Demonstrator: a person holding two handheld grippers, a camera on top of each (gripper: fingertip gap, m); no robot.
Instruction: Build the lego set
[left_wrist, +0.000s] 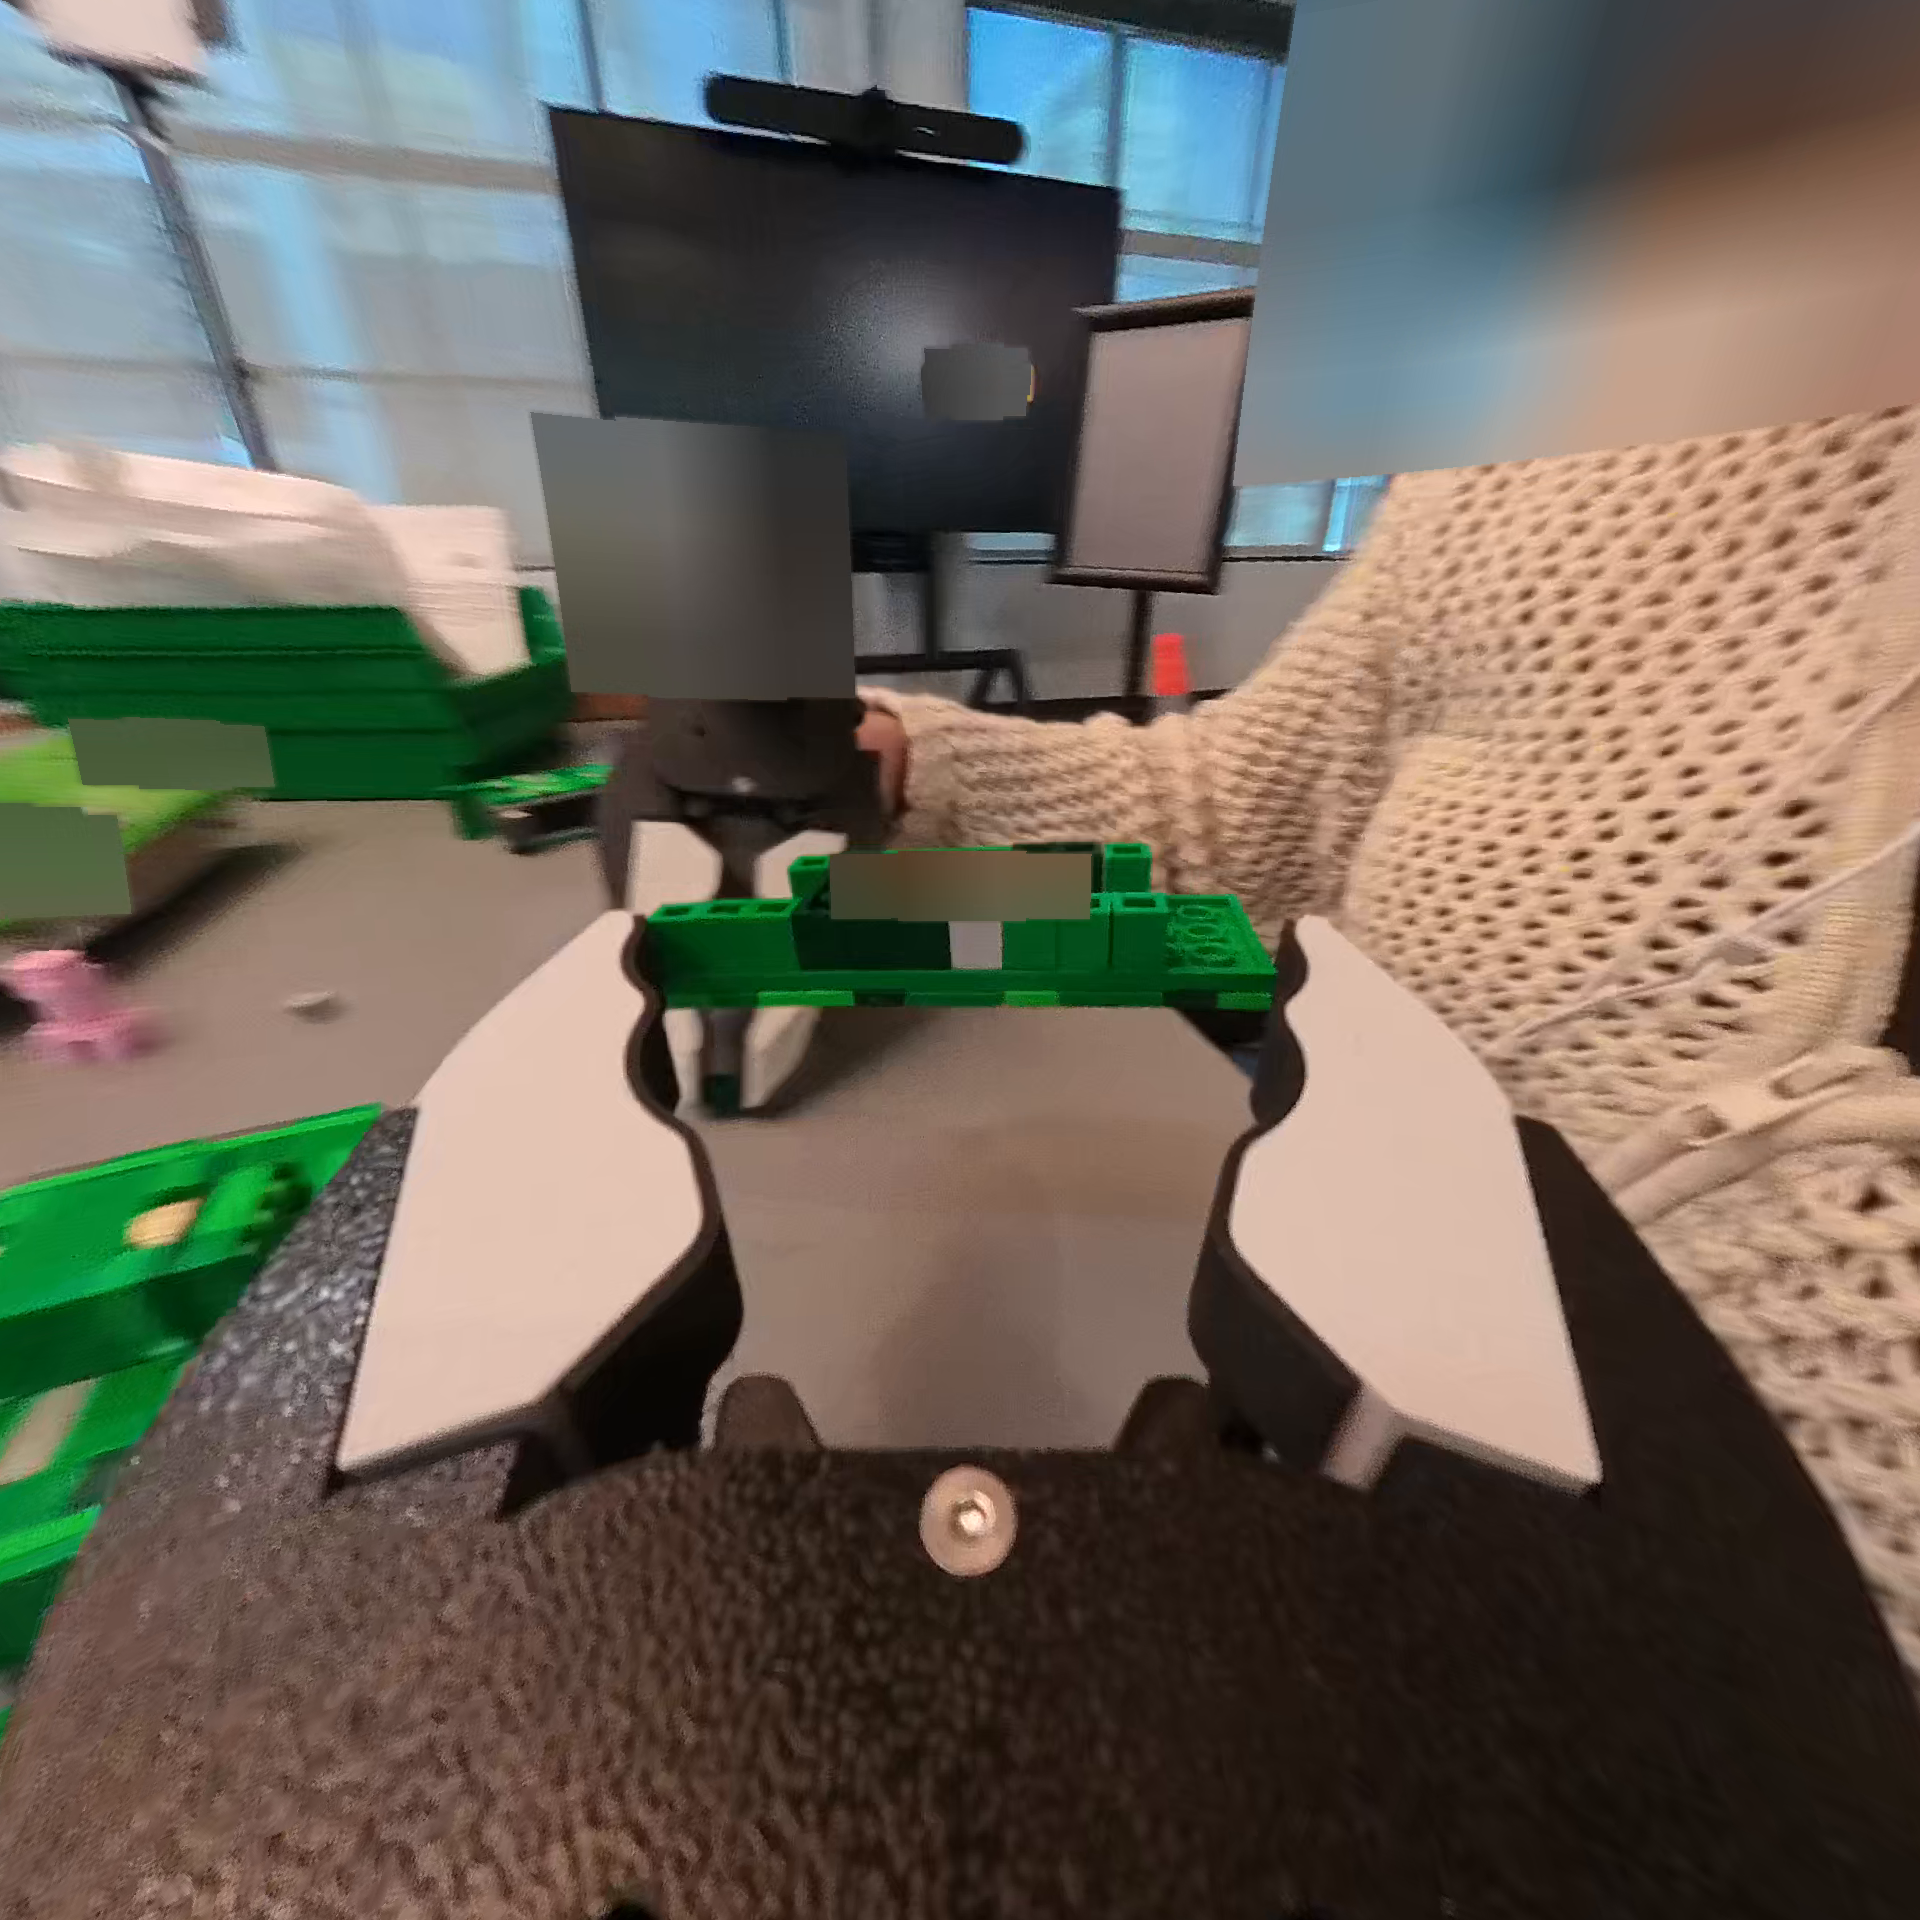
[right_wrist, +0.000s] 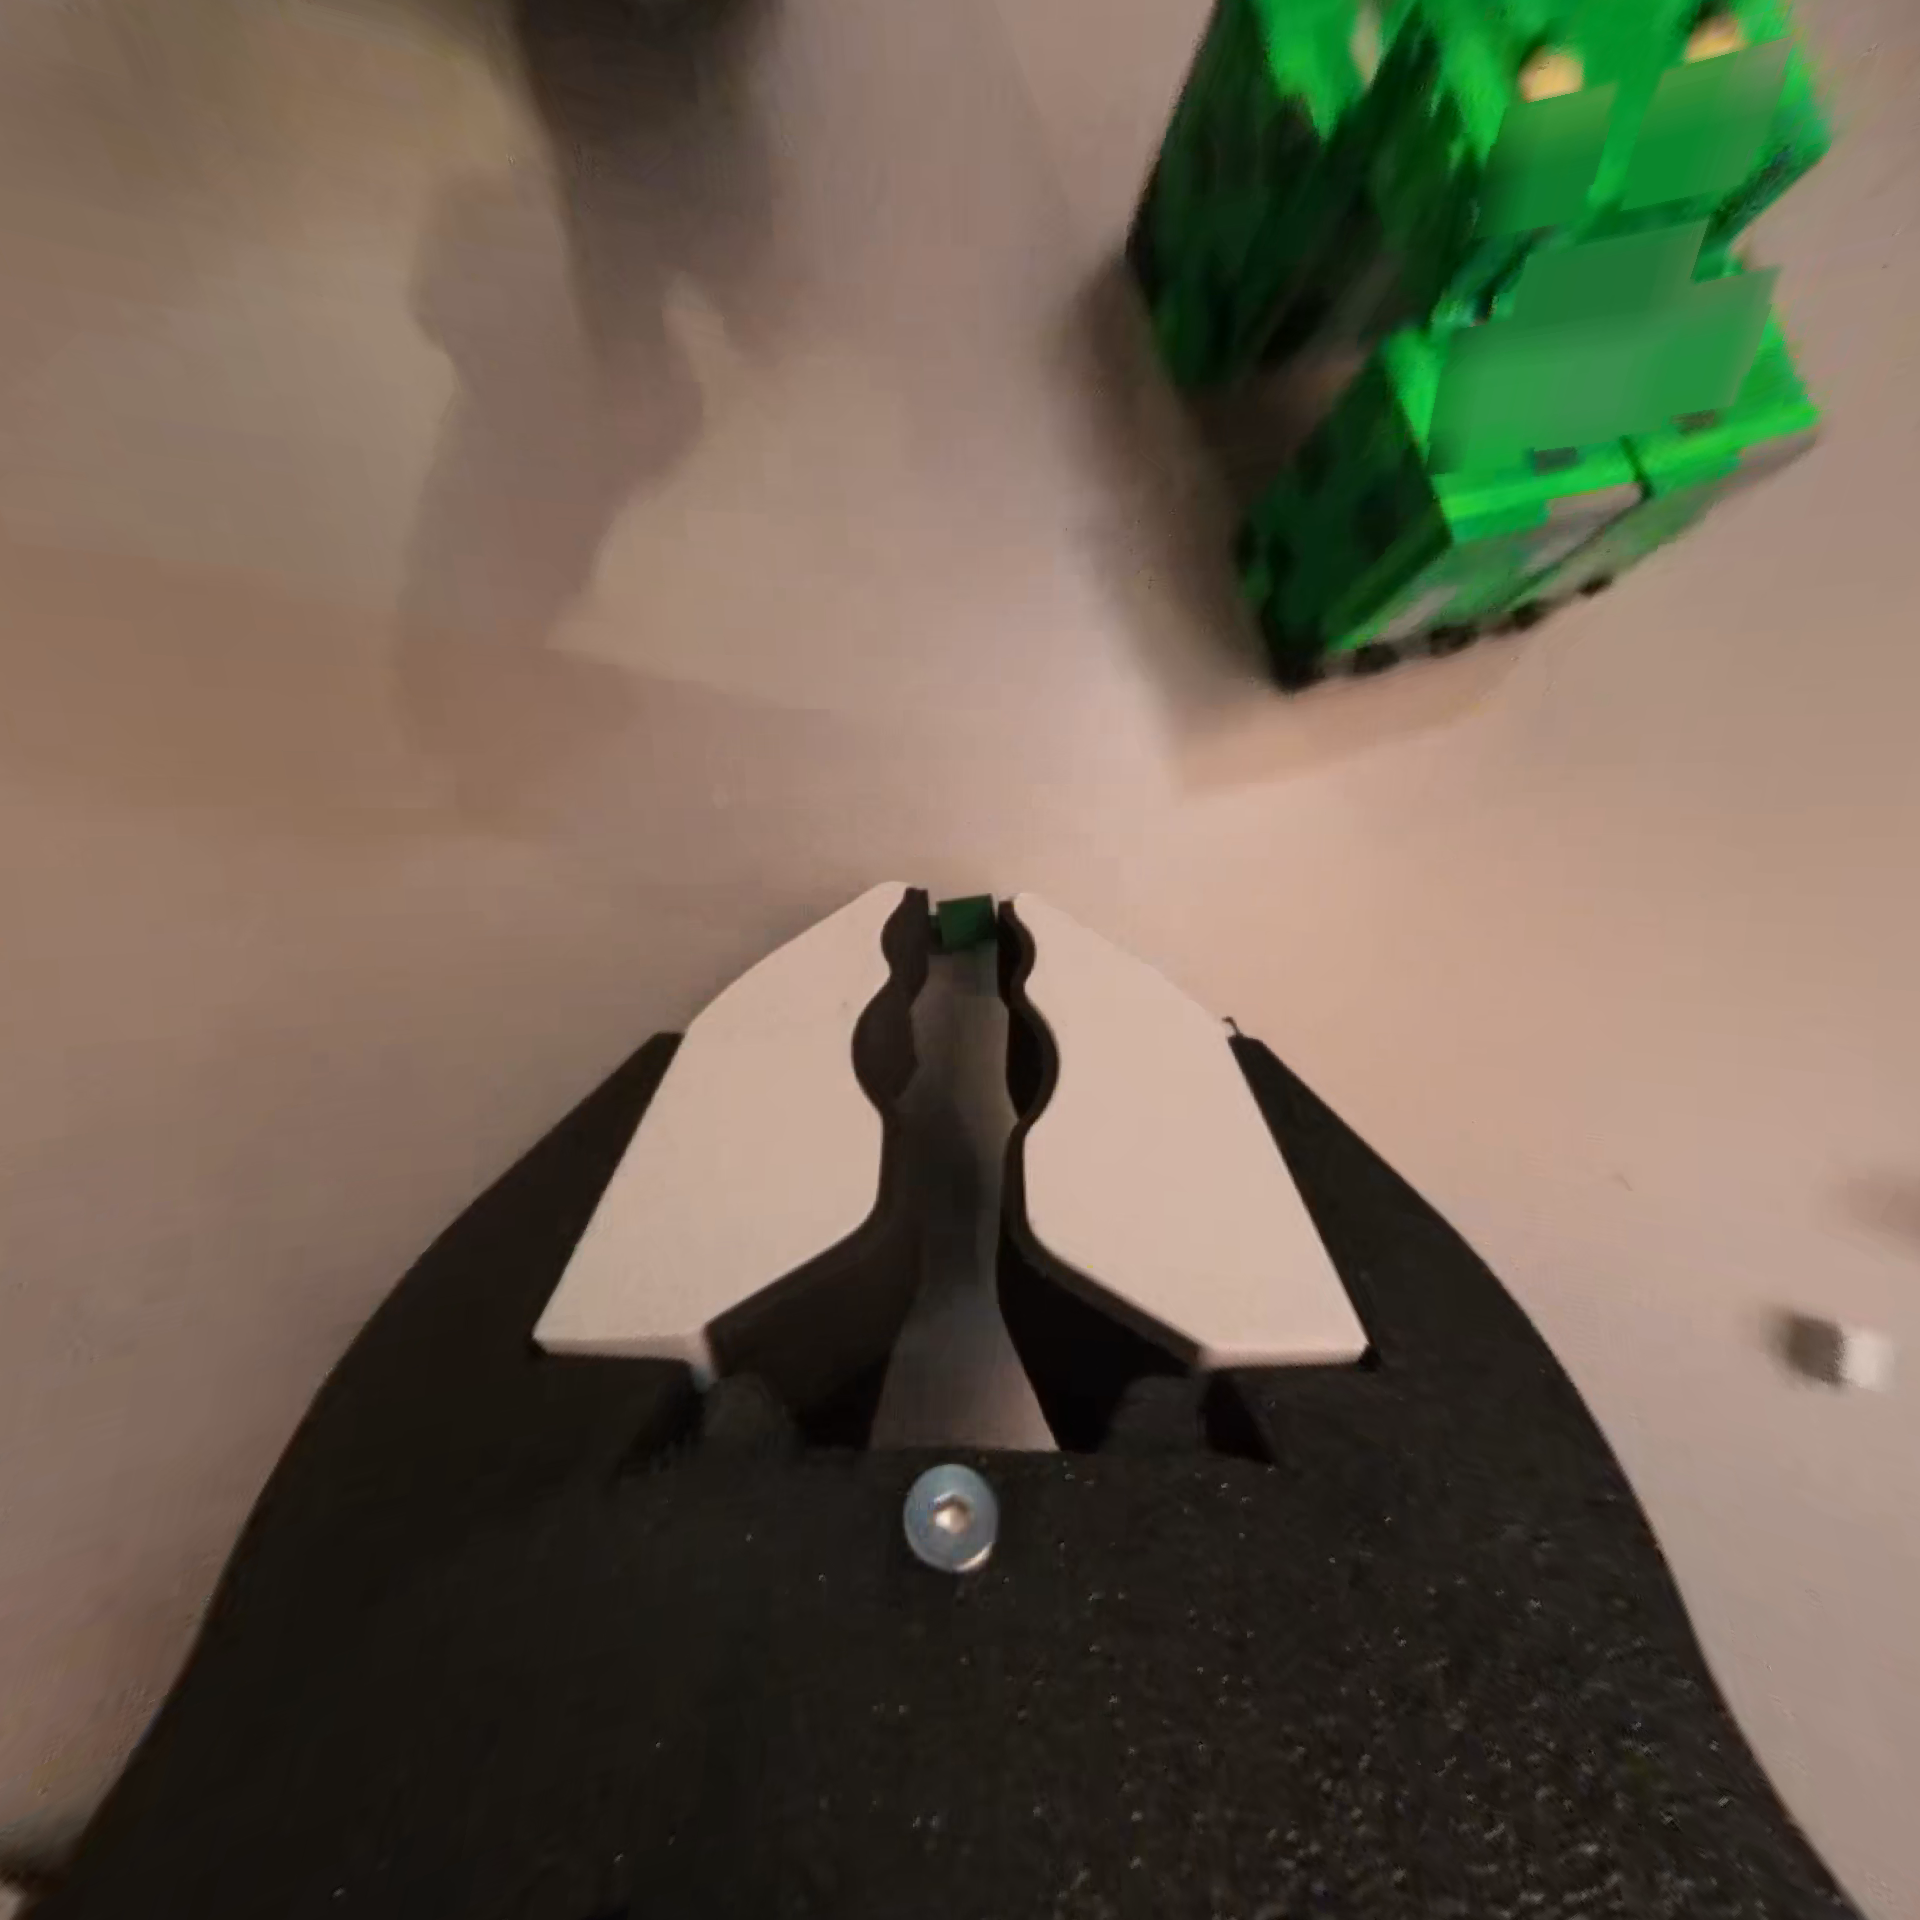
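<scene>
A green assembly (left_wrist: 956, 951) is spanned tip to tip by the left gripper (left_wrist: 961, 961), jaws wide. A small green brick (right_wrist: 961, 923) is clamped at the tips of the right gripper (right_wrist: 961, 920).

Daylight from the rear windows (left_wrist: 343, 260) lights the left wrist view evenly. Its left side smears with motion blur, and wide-angle distortion bends the edges. The right wrist view is warmer and dimmer; the green brick structure (right_wrist: 1475, 343) is streaked, and soft blurred shadows lie on the table (right_wrist: 312, 935).
</scene>
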